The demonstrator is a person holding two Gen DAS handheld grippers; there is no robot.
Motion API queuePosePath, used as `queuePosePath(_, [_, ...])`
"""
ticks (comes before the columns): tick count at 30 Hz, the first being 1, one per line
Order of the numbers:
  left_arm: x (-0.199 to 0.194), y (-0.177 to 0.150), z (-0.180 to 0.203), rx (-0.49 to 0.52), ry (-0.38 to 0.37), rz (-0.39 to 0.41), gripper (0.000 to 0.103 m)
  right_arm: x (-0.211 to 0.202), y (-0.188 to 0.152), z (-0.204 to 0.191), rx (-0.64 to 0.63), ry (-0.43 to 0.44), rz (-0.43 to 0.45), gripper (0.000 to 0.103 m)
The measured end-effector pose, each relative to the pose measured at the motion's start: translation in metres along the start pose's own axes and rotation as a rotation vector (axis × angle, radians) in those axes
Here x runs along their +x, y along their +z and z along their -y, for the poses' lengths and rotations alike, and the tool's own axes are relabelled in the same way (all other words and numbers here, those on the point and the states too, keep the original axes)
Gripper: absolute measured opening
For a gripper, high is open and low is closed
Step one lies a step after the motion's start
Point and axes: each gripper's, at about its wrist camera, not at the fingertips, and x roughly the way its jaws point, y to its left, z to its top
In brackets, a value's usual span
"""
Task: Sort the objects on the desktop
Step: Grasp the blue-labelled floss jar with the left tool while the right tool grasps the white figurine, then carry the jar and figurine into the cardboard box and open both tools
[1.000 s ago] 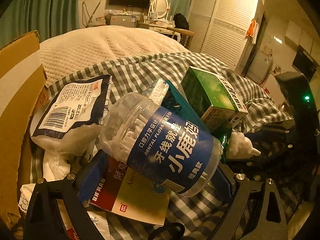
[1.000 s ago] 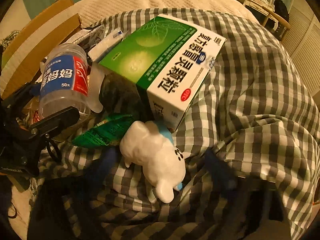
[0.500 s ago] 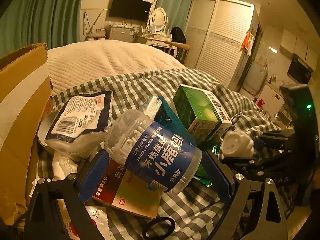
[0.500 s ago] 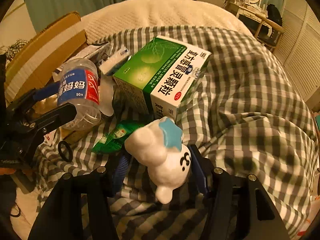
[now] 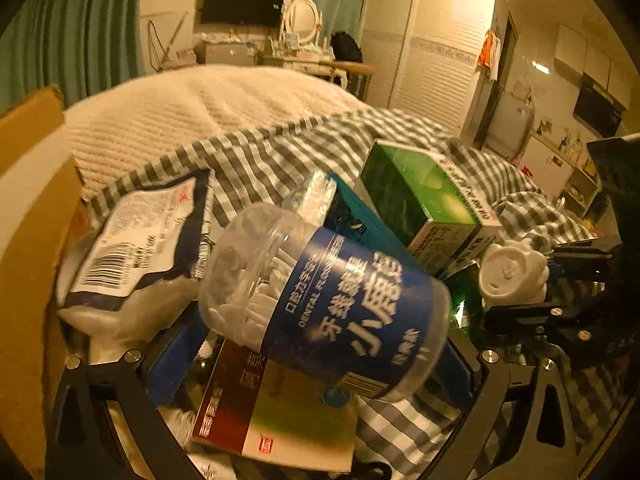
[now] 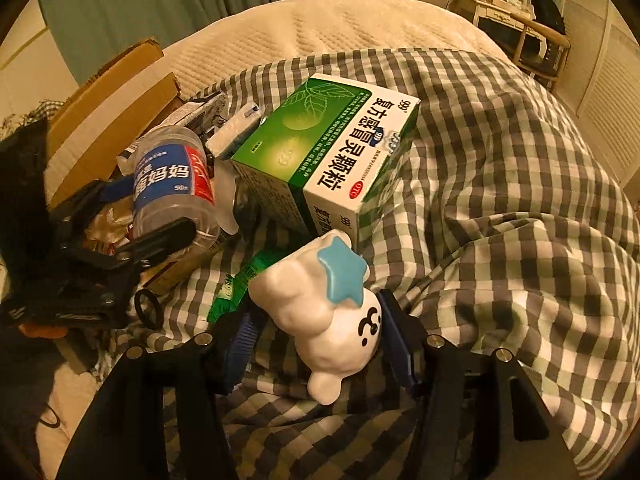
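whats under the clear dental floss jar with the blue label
Under the clear blue-labelled dental floss jar, gripped by the left gripper, lies a flat red-and-cream medicine box on grey checked cloth. The box's upper part is covered.

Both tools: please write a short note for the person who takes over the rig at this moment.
Left tool: shut on the dental floss jar, lifted over the pile.
Right tool: shut on the white figurine, above the checked cloth.
Green medicine box, red-and-white box and white packet lie on the cloth beside the cardboard box.
Done: two items picked.
Left: place both, then sort the rest.
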Motion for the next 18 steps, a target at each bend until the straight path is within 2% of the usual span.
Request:
queuePosePath(2, [0.002, 0.002, -0.002, -0.007, -0.020, -0.002, 0.100, 0.002, 0.001, 0.000, 0.002, 0.004, -0.003, 0.057])
queuePosePath(8, [-0.010, 0.001, 0.003, 0.009, 0.023, 0.047, 0.098, 0.003, 0.003, -0.001, 0.012, -0.007, -0.002, 0.056])
queuePosePath(14, [-0.027, -0.001, 0.006, -0.038, 0.035, 0.056, 0.098, -0.009, 0.000, -0.001, 0.004, -0.042, 0.045, 0.056])
queuePosePath(18, [-0.045, -0.003, 0.012, -0.051, 0.081, 0.062, 0.098, -0.025, -0.002, 0.002, 0.028, -0.033, 0.094, 0.056])
